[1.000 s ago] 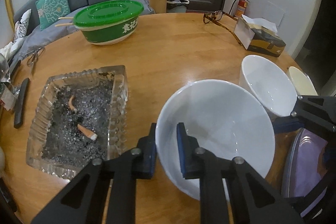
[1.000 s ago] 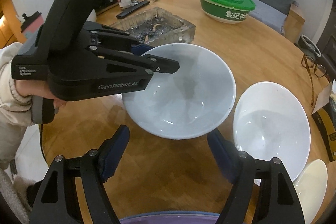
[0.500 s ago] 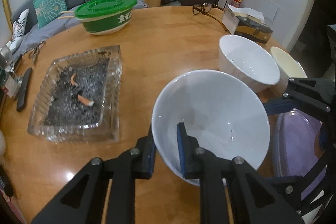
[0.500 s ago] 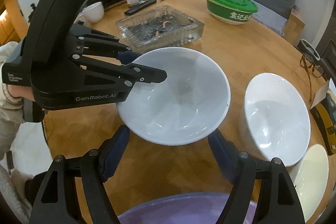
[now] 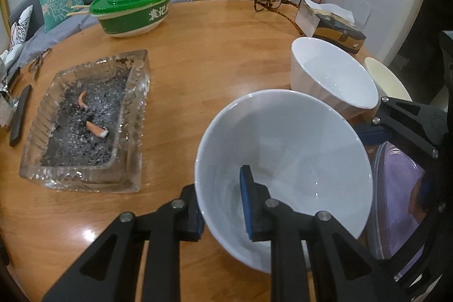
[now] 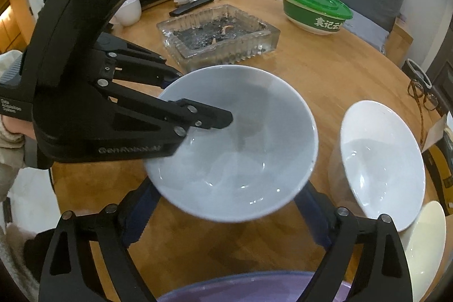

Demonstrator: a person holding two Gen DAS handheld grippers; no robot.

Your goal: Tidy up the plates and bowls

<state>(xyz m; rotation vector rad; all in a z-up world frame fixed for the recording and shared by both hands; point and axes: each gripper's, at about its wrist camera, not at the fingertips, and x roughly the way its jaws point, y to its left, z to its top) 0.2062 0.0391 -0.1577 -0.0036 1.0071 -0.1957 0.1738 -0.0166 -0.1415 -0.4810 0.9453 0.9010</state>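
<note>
My left gripper (image 5: 222, 205) is shut on the near rim of a white bowl (image 5: 297, 154), one finger inside and one outside, and holds it lifted above the round wooden table (image 5: 198, 47). The same bowl (image 6: 254, 149) hangs in the right wrist view above my right gripper (image 6: 226, 214), which is open and empty with its fingers spread beneath it. A second white bowl (image 5: 334, 75) (image 6: 382, 160) stands on the table to the right. A cream plate (image 5: 388, 78) (image 6: 424, 242) lies beyond it. A purple plate (image 5: 399, 194) (image 6: 254, 287) lies near the front edge.
A glass ashtray (image 5: 85, 120) with ash and butts stands at the left. A green lidded bowl (image 5: 133, 10) with chopsticks is at the back. Glasses (image 5: 269, 3) and a tissue box (image 5: 331, 24) are at the back right. A remote (image 5: 19, 115) lies far left.
My left gripper has lifted the white bowl higher and carried it a little toward the right. The right gripper has stayed open under it.
</note>
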